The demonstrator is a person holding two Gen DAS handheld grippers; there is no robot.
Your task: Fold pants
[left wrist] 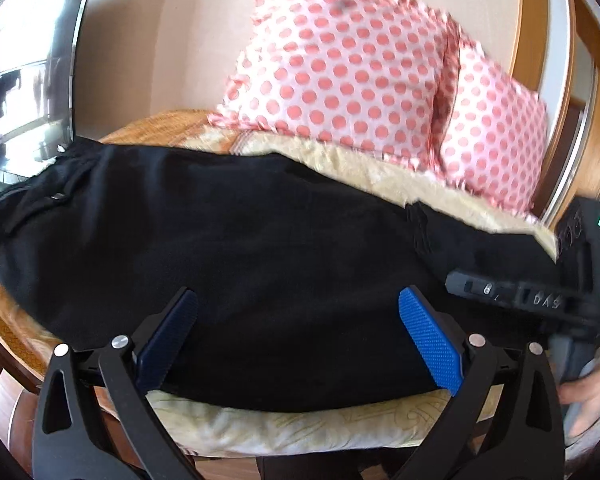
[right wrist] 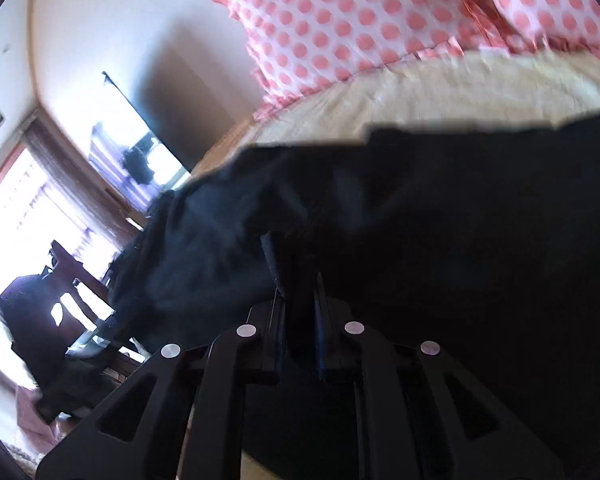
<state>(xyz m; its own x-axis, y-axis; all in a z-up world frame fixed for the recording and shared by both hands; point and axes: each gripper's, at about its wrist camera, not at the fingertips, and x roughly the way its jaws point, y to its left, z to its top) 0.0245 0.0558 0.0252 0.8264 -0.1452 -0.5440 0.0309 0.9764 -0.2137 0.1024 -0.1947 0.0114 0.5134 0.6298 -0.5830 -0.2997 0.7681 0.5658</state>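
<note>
A bed covered with a cream, fuzzy blanket (left wrist: 380, 172) carries everything here. Long black fabric pants (left wrist: 260, 248) lie spread flat across the blanket from left to right. Behind them, two white pillows with pink polka dots and frilled edges (left wrist: 340, 68) rest on the bed, leaning against the pale wall.

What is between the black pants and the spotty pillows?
A strip of cream blanket lies between the black pants and the spotty pillows, seen in both wrist views.
</note>
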